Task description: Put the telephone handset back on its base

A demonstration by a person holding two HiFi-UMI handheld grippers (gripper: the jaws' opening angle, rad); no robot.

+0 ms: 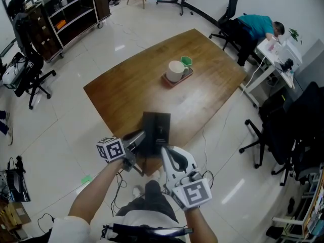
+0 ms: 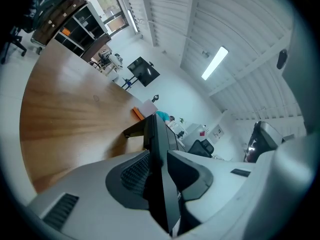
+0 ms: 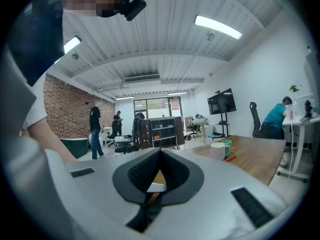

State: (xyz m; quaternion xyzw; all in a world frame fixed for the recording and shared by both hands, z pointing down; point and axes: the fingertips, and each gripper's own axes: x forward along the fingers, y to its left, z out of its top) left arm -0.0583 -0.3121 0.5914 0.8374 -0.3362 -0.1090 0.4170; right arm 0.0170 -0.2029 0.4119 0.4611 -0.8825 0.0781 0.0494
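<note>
The black telephone [image 1: 156, 129] is a flat dark slab at the near corner of the wooden table [image 1: 131, 85]. I cannot tell the handset from the base. My left gripper [image 1: 145, 139] reaches it from the left. In the left gripper view the telephone [image 2: 159, 174] stands edge-on between the jaws of the left gripper [image 2: 162, 156], which stand open around it without visibly pressing. My right gripper [image 1: 166, 152], white with a marker cube, hovers just in front of the telephone. In the right gripper view the right gripper [image 3: 160, 154] is shut with nothing in it.
A white mug [image 1: 175, 71] sits on a red tray [image 1: 168, 82] mid-table, beside a green cup [image 1: 187, 61]. Office chairs [image 1: 263, 135] stand to the right, and a person [image 1: 257, 25] leans over a desk at back right. Dark shelves [image 1: 66, 14] line the back left.
</note>
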